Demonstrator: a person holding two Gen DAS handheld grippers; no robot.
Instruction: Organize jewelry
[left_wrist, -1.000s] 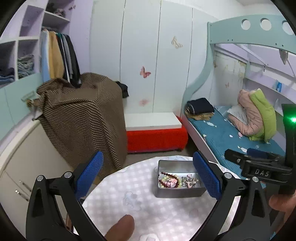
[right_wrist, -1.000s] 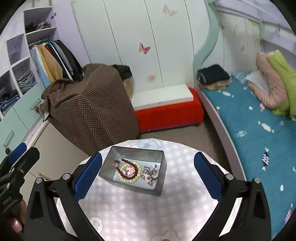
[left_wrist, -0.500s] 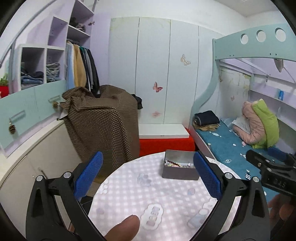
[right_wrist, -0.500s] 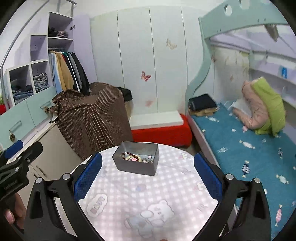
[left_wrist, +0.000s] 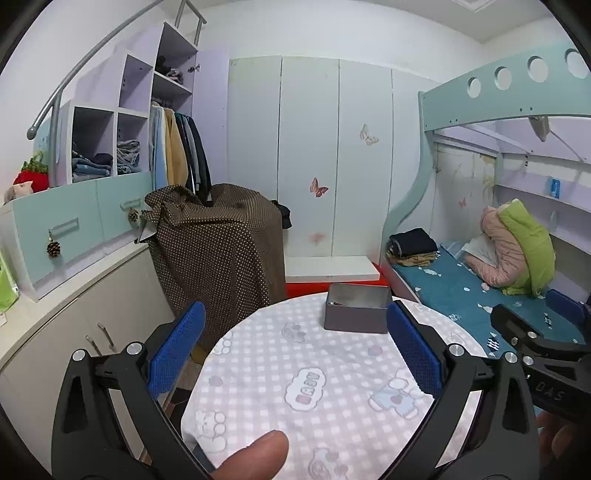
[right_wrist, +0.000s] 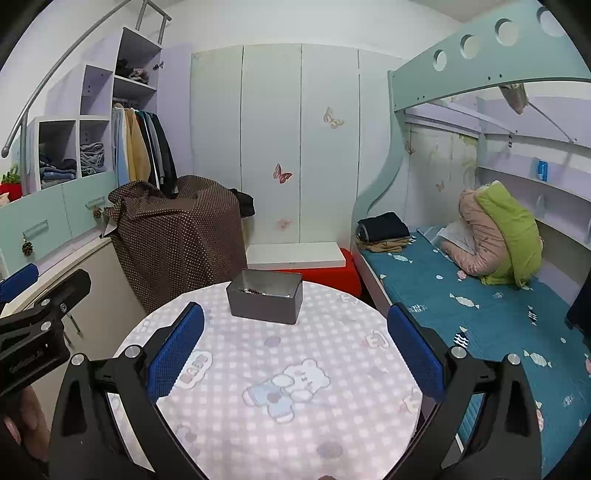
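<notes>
A grey metal tin stands at the far side of a round table with a checked cloth. It also shows in the right wrist view, where dark red beads peek over its rim. My left gripper is open and empty, held low near the table's near edge, well short of the tin. My right gripper is open and empty, likewise back from the tin. Each gripper shows at the edge of the other's view.
A brown dotted cloth covers furniture left of the table. A red and white bench stands behind it. A bunk bed with folded clothes runs along the right. Cabinets and hanging clothes line the left wall.
Both grippers have pulled back and dropped lower, away from the tin. The tin now looks smaller and farther, and its contents are mostly hidden behind its wall.
</notes>
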